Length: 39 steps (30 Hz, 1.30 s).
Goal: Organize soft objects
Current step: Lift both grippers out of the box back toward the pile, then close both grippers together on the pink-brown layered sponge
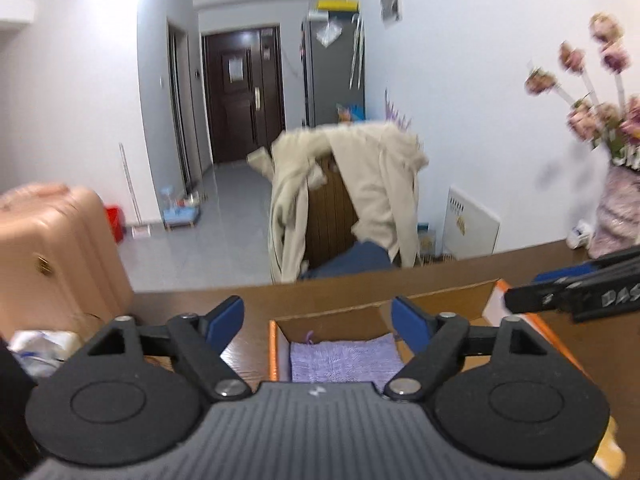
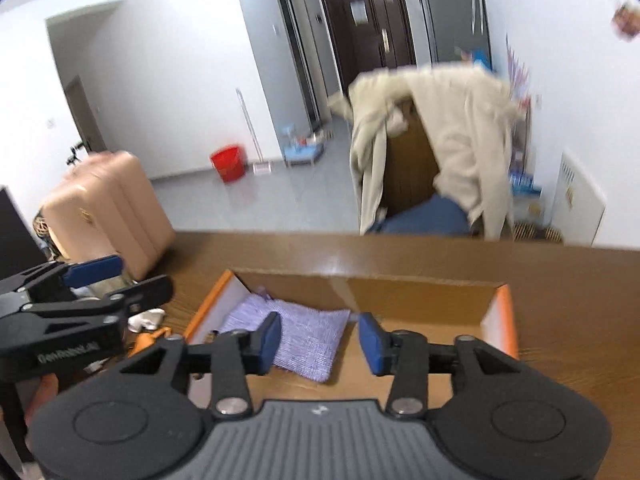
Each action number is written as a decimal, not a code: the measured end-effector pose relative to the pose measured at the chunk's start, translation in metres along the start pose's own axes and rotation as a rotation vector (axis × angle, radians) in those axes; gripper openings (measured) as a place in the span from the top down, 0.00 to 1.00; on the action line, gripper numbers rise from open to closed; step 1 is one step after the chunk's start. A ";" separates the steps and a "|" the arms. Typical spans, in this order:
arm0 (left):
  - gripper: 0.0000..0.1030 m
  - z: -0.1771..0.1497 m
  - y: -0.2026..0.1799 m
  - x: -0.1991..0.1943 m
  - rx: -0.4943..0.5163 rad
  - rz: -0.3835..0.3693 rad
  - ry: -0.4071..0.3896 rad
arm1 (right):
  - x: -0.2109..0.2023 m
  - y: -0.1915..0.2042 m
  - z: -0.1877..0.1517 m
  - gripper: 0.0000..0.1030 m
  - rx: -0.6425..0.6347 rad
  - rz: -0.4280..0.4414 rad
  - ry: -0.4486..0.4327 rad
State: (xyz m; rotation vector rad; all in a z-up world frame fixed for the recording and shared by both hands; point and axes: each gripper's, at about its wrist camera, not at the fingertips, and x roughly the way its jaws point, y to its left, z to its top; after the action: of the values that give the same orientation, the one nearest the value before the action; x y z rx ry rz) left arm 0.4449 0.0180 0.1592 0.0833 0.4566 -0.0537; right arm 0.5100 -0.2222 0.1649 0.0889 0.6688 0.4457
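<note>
Currently, in the left wrist view, the left gripper point(image 1: 318, 320) hovers above the near end of a cardboard box point(image 1: 436, 300) that rests on a brown table point(image 1: 256, 300). Its jaws are spread wide, and nothing is between the blue pads point(image 1: 230, 316). A folded purple cloth point(image 1: 344, 360) lies flat on the box floor, against the left wall, below the gap between the pads and clear of them. The right gripper point(image 1: 520, 304) enters from the right edge, above the box's orange rim. Beyond the table stand a chair draped with a beige coat point(image 1: 376, 184), a pink suitcase point(image 1: 56, 248) and a vase of flowers point(image 1: 616, 216).

Next, in the right wrist view, the right gripper point(image 2: 318, 340) is positioned over the same cardboard box point(image 2: 416, 292). Its jaws are parted, with no object between the pads point(image 2: 270, 342). The purple cloth point(image 2: 296, 334) lies in the left part of the box, partly behind the left pad; contact cannot be determined. The left gripper point(image 2: 132, 276) appears at the left edge, jaws apart, beside the box. A red bucket point(image 2: 229, 162) stands on the floor behind.
</note>
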 end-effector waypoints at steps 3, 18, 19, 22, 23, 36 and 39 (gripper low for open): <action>0.17 0.002 -0.007 -0.048 0.004 0.015 -0.048 | -0.052 0.000 -0.008 0.44 -0.011 0.013 -0.058; 0.00 -0.143 -0.039 -0.242 -0.026 0.072 -0.253 | -0.228 0.019 -0.163 0.24 -0.151 0.021 -0.290; 0.00 -0.157 -0.040 -0.251 -0.023 0.063 -0.270 | -0.234 0.021 -0.178 0.23 -0.179 0.007 -0.310; 0.00 -0.196 -0.044 -0.261 -0.016 -0.011 -0.269 | -0.246 0.026 -0.219 0.16 -0.224 -0.035 -0.372; 0.00 -0.205 -0.045 -0.260 -0.032 -0.025 -0.248 | -0.247 0.027 -0.233 0.15 -0.227 -0.050 -0.385; 0.00 -0.233 -0.053 -0.199 -0.128 -0.129 -0.076 | -0.215 0.002 -0.299 0.16 -0.067 -0.108 -0.292; 0.01 -0.231 -0.053 -0.178 -0.223 -0.182 -0.015 | -0.196 -0.003 -0.294 0.20 -0.035 -0.060 -0.271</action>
State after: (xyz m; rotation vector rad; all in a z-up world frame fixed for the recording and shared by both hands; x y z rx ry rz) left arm 0.1803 -0.0079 0.0275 -0.1780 0.4513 -0.1813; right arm 0.1936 -0.3268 0.0470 0.0940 0.3958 0.3788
